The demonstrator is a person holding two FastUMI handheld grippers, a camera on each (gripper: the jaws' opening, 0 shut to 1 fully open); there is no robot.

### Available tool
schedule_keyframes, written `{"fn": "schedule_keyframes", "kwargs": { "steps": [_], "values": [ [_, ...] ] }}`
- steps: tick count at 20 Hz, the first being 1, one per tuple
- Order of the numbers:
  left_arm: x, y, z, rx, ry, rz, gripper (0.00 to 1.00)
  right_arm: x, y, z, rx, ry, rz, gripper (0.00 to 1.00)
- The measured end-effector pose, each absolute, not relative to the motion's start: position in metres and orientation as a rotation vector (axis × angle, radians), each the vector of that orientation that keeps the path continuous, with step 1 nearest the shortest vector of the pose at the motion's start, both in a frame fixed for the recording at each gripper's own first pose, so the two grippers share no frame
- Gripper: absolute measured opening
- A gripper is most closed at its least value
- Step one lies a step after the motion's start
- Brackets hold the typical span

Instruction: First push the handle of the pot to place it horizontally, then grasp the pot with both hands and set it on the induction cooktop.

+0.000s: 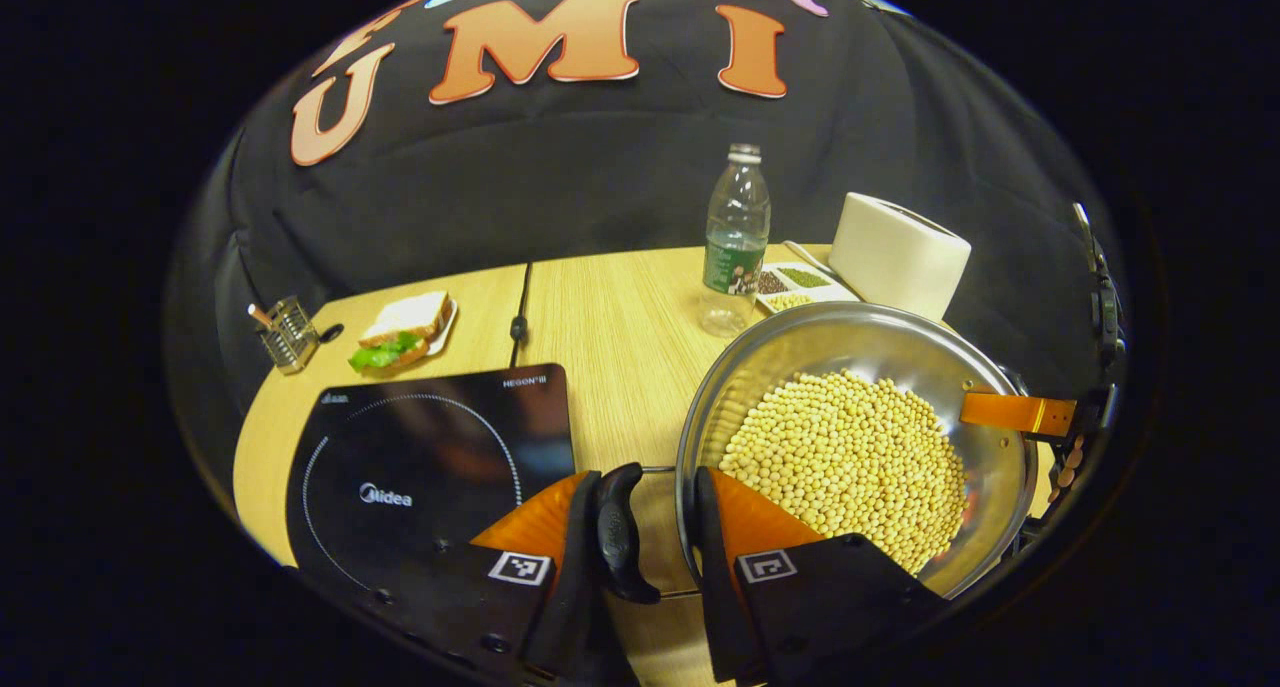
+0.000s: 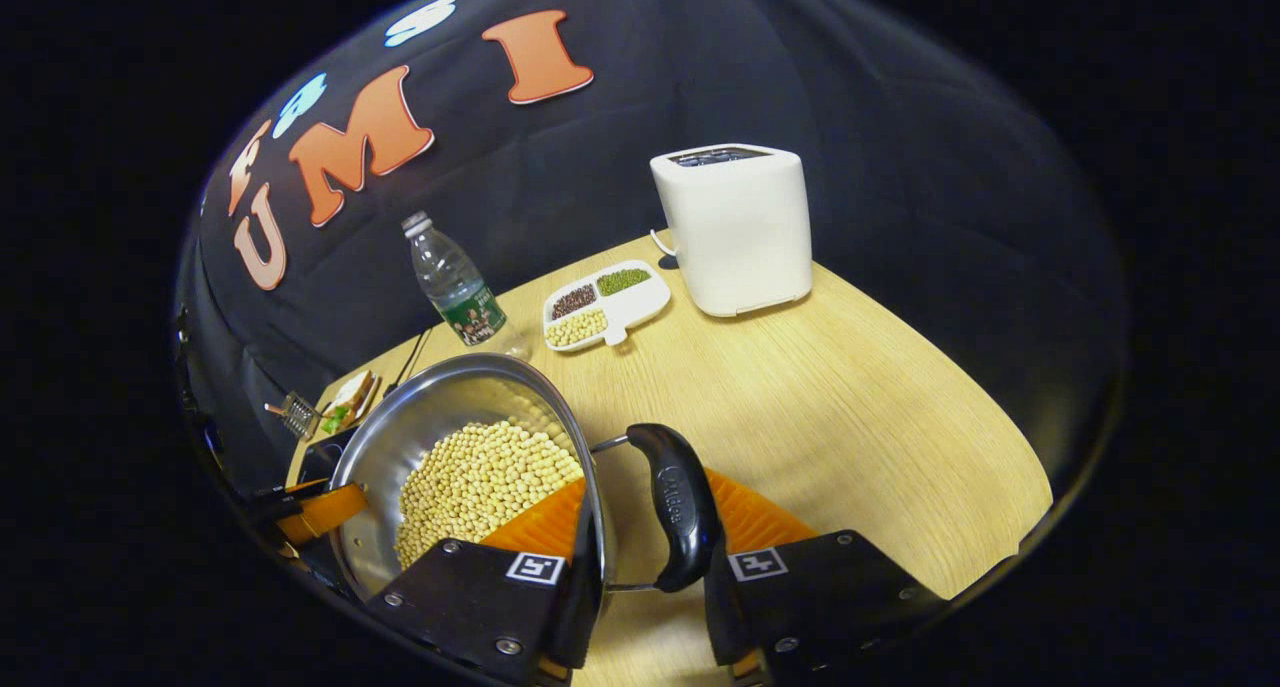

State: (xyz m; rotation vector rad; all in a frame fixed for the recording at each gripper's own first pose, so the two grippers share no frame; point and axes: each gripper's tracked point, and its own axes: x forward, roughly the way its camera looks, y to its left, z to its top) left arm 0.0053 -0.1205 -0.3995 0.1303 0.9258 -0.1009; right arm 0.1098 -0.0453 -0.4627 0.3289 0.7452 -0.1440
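Observation:
A steel pot full of soybeans is just right of the black induction cooktop on the wooden table. My left gripper is shut on the pot's near side, with one finger outside the black handle and the other inside the rim. On the opposite side my right gripper is shut the same way, across the other black handle and the pot wall. Both handles lie level. Each gripper's finger shows across the pot in the other's view. I cannot tell whether the pot rests on the table.
A water bottle, a divided dish of beans and a white toaster stand behind the pot. A sandwich plate and a small metal rack sit behind the cooktop. Bare table lies right of the pot.

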Motion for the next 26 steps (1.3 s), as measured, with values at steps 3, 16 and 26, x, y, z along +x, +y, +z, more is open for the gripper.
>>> {"fn": "schedule_keyframes", "kwargs": {
  "steps": [3, 16, 26],
  "values": [
    [0.007, -0.109, -0.375, 0.111, 0.937, -0.093, 0.52, 0.111, -0.031, -0.439, 0.329, 0.725, -0.130, 0.45],
    [0.008, 0.021, -0.279, 0.107, 0.884, 0.017, 0.51, 0.138, 0.106, -0.364, 0.311, 0.682, -0.007, 0.45],
    [-0.014, 0.133, -0.268, 0.133, 0.893, 0.116, 0.54, 0.144, 0.214, -0.372, 0.298, 0.729, 0.093, 0.45]
  ]
}}
